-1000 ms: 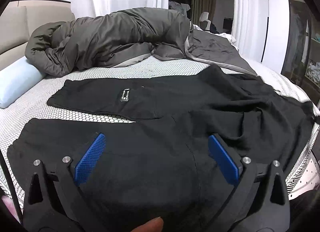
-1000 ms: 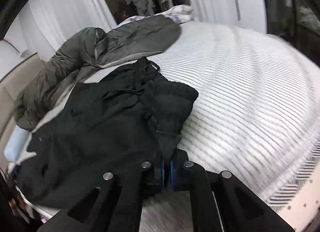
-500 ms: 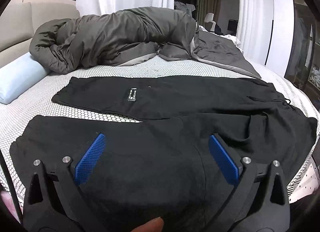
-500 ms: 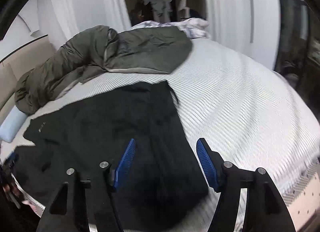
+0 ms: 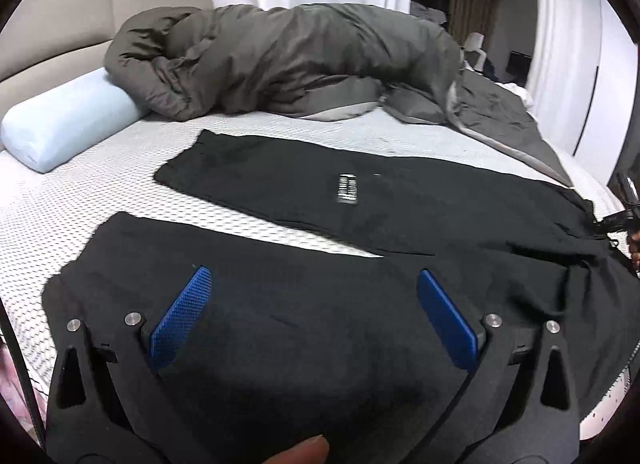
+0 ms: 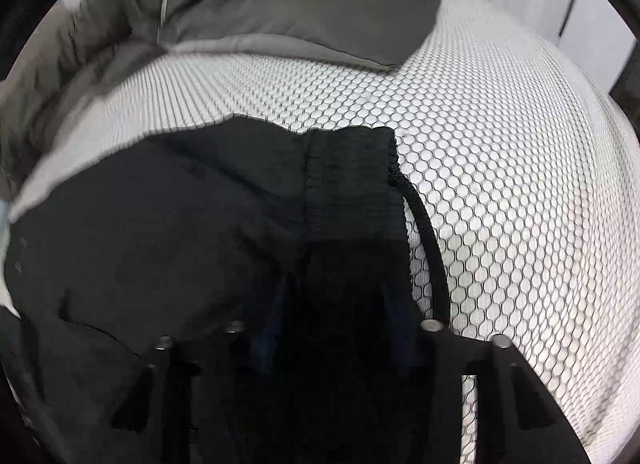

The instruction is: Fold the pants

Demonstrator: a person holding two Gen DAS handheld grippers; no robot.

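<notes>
Black pants (image 5: 360,264) lie spread flat on the bed, both legs pointing left, a small label (image 5: 347,189) on the far leg. My left gripper (image 5: 316,304) is open with blue pads just above the near leg. In the right wrist view the pants' waistband (image 6: 348,184) and its black drawstring (image 6: 424,240) fill the lower frame. My right gripper (image 6: 332,328) is low over the waistband with its jaws apart; the dark fabric lies between them and hides the pads. The right gripper also shows at the far right of the left wrist view (image 5: 620,220).
A grey duvet (image 5: 280,60) is bunched along the far side of the bed, also in the right wrist view (image 6: 300,8). A light blue bolster pillow (image 5: 68,120) lies at the left. The honeycomb-patterned mattress (image 6: 500,144) extends right of the waistband.
My right gripper opened, letting go of the waistband, then dropped low and close over it. The bunched waist end now lies spread flat. My left gripper shifted slightly and stays open.
</notes>
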